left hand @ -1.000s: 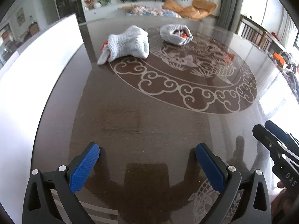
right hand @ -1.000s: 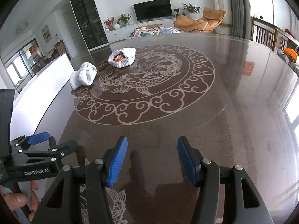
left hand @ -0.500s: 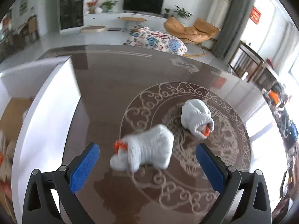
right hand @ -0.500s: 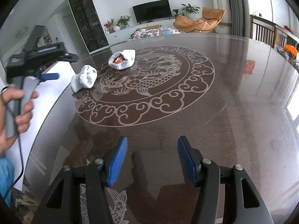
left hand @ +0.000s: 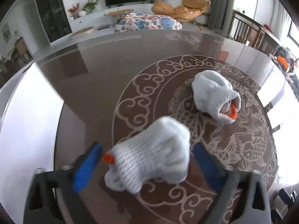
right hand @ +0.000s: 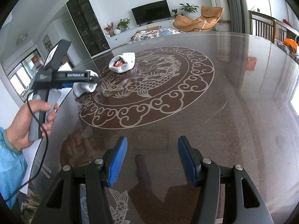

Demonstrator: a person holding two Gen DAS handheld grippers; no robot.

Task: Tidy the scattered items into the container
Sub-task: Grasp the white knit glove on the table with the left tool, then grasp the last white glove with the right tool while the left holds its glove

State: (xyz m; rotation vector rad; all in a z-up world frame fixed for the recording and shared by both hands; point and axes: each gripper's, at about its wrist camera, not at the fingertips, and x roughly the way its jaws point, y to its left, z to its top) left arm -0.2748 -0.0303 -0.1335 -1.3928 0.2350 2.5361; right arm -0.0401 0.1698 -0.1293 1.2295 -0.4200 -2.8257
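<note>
Left gripper [left hand: 147,165] straddles the near white knit glove bundle [left hand: 153,156], low on the table [left hand: 93,93]; jaws closing, pads beside the knit, contact not clear. Second bundle [left hand: 214,99] lies at 1 o'clock from it; no container in view. Judged light, soft, compressible: pinch mid-body, not the orange tip. Right gripper [right hand: 152,161] spread, empty.

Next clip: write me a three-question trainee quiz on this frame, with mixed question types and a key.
1. True or false: the right gripper has a knitted bundle between its fingers.
2. Which sits nearer the left gripper: A) the closed white knitted bundle, B) the open knitted bundle showing orange inside?
3. Fill in: both bundles lie on the table's ____ medallion.

Key: 1 false; 2 A; 3 dragon-and-cloud.
</note>
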